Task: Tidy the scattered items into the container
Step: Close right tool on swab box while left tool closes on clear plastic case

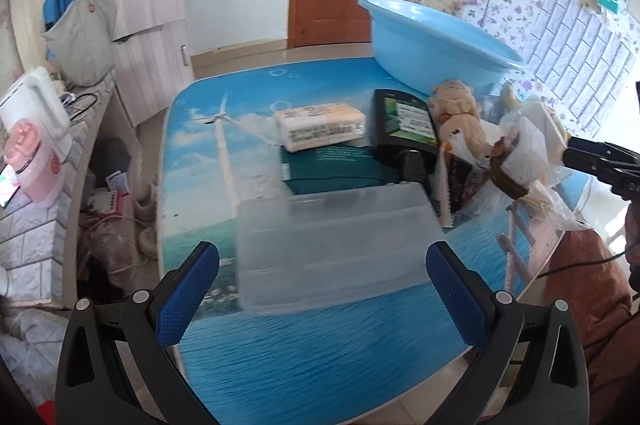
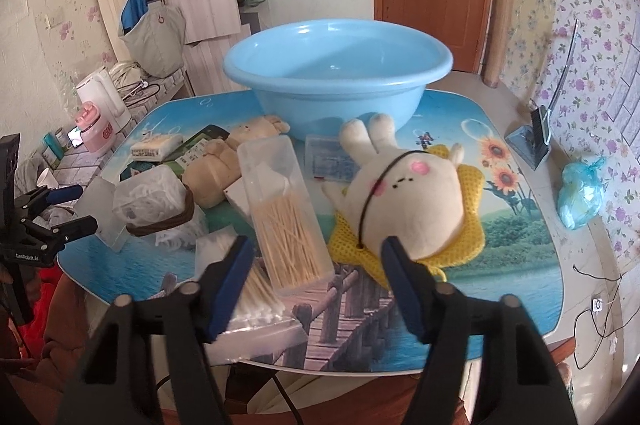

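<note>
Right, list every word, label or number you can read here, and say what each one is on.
"GenRobot.AI": on the left gripper body, right wrist view.
Pink jar: large red letters, cut off, unreadable.
Dark pouch: label too blurred.
Wrapped bar: print too small.
Flat blue packet: print too small.

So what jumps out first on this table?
The big blue basin at the table's far edge, empty. In front of it lies a cream rabbit plush on yellow mesh, beside a clear box of sticks. Both tools, left and right, hang open.
</note>
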### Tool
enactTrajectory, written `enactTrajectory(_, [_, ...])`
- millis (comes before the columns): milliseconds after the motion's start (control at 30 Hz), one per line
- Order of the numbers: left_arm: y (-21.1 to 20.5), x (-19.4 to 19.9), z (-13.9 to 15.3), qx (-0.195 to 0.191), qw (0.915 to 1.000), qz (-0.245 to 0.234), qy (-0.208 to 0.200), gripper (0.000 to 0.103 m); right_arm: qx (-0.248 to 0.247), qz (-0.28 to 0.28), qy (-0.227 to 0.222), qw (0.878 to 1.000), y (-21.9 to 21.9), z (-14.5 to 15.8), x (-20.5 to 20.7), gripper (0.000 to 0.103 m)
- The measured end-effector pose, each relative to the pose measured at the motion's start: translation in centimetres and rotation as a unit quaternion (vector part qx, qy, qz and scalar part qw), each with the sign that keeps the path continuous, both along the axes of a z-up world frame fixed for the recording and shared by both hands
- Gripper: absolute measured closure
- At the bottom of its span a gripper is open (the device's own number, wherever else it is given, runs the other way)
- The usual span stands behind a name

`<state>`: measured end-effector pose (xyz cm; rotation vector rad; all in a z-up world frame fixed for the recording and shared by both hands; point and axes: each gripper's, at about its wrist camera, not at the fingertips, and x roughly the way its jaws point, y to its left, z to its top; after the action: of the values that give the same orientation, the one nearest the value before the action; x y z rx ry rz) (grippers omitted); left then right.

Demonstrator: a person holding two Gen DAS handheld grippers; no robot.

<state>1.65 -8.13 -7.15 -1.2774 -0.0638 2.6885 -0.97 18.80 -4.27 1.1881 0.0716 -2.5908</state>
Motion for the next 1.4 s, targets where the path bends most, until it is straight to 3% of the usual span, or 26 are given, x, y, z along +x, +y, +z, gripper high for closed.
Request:
enactTrajectory(33, [0.4,0.0,-0.1,0.004,1.0,-0.006,-0.001,0.0,0.0,0.004,-0.002,1.0,-0.2,-0.1,-0.1,0.055])
enactTrajectory(100, [1.0,-0.1,-0.2,0.006,0.9999,-0.01,0.002,0.0,0.004,0.012,-0.009,1.0,-0.6,-0.4,-0.4,0.063])
enactTrajectory(233, [2.1,0.2,-0.2,0.004,0.9997,-0.022,-0.002,0.0,0.004,0.01,-0.008,1.0,-0.7,-0.5,-0.4,0.064])
enactTrajectory(367, [3.1,1.3,-0.2,-0.024,0.9988,-0.042,-0.01,0.0,-0.003,0.004,-0.008,1.0,-0.3,-0.4,-0.5,0.065])
enactTrajectory(600, [2.2,0.3,-0.7,-0.049,0.9968,-0.061,-0.017,0.0,-0.005,0.011,-0.009,1.0,-0.1,-0.3,-0.3,0.066])
enactTrajectory(667, [2.2,-0.2,-0.6,-0.049,0.9953,-0.082,-0.017,0.0,-0.006,0.012,-0.01,1.0,-0.1,-0.3,-0.2,0.066])
enactTrajectory(800, [3.6,-1.0,-0.6,-0.085,0.9865,-0.14,-0.008,0.0,-0.005,0.011,-0.012,1.0,-0.2,-0.3,-0.2,0.066])
enactTrajectory(933, [3.9,-1.6,-0.7,-0.079,0.9826,-0.168,-0.003,0.0,-0.004,0.015,-0.013,1.0,-0.5,-0.3,-0.2,0.067])
enactTrajectory(1133, [3.5,-0.8,-1.1,-0.052,0.9857,-0.159,-0.024,0.0,-0.003,0.015,-0.012,1.0,-0.5,-0.1,-0.2,0.068])
enactTrajectory(1300, [2.3,1.6,-0.7,-0.031,0.9902,-0.136,-0.003,0.0,-0.004,0.015,-0.011,1.0,-0.5,-0.2,-0.1,0.068])
enactTrajectory(1400, [1.3,2.2,-0.1,-0.038,0.993,-0.112,0.008,0.0,-0.007,0.013,-0.01,1.0,-0.4,-0.1,-0.1,0.068])
